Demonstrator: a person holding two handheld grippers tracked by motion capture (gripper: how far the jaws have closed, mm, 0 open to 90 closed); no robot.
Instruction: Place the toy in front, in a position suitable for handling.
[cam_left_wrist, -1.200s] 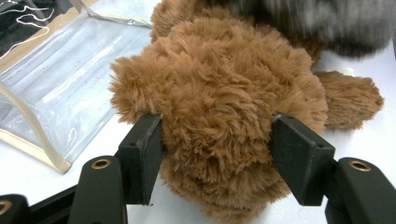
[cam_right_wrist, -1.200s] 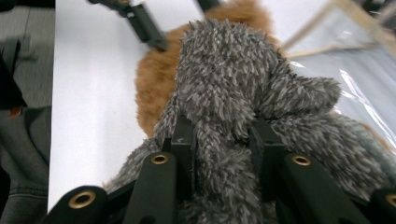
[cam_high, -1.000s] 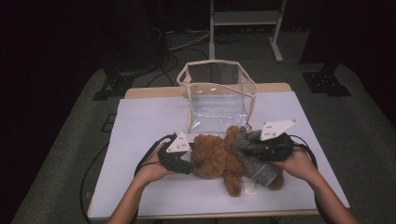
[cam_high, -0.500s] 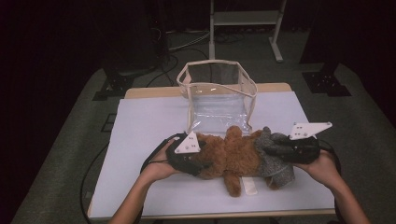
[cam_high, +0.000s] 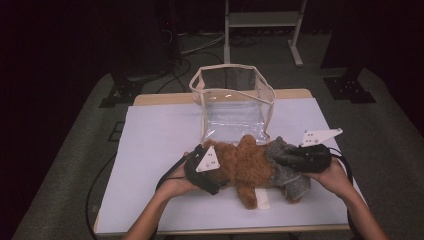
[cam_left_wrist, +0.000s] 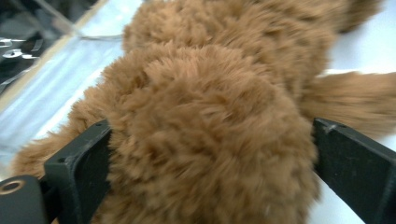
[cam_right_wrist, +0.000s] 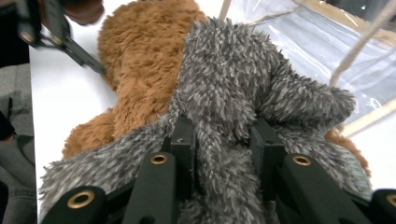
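A brown plush toy lies on the white table, with a grey fuzzy garment over its right end. My left gripper holds the toy's left end; in the left gripper view its jaws press on both sides of the brown fur, so the left gripper is shut on the toy. My right gripper is shut on a fold of the grey garment, pinched in the right gripper. Brown fur shows beyond the grey cloth.
A clear plastic bag with beige trim stands open just behind the toy. A white tag sticks out under the toy. Cables trail from both grippers. The table's front edge is near the person's forearms; dark stands are on the floor beyond.
My right gripper pulled the grey garment out to the right, then came back left toward the toy. My left gripper and the toy shifted slightly right.
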